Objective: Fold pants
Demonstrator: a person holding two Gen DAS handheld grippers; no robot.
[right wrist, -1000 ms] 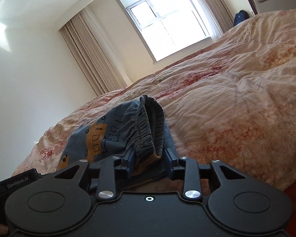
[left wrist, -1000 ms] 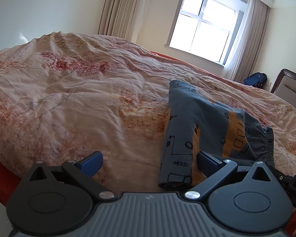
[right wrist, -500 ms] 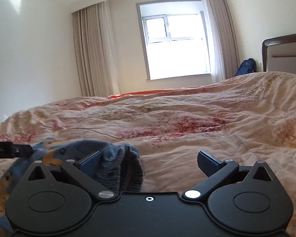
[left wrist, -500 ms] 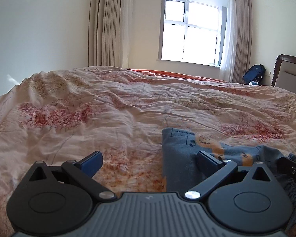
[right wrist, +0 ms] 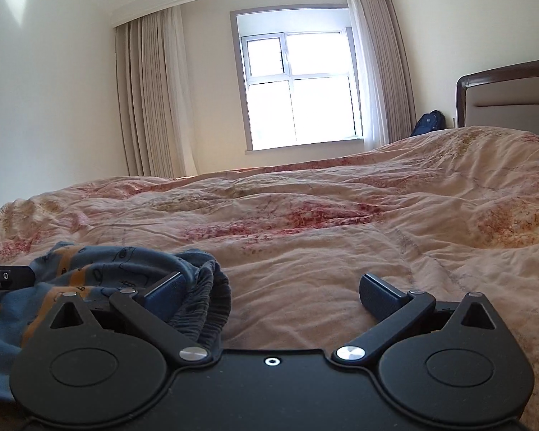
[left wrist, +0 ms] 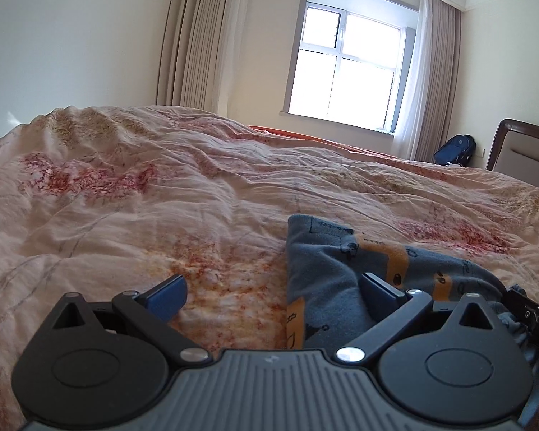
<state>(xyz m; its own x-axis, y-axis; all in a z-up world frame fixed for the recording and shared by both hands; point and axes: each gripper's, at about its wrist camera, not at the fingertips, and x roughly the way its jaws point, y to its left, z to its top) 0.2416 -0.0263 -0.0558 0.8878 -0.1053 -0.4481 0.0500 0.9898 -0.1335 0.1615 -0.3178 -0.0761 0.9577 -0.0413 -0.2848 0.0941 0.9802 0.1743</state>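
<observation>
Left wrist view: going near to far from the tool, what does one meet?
Open left tool → folded blue pants with orange print → rumpled pink floral quilt → grey-framed window in the far wall.

We see the pants (left wrist: 345,265) lying on the bed (left wrist: 161,215), between our two grippers: right of the left gripper (left wrist: 271,292), left of the right gripper (right wrist: 271,292). Behind the bed stands the window (right wrist: 298,89), a backpack (right wrist: 427,122) to its right, then the headboard (right wrist: 510,97).
</observation>
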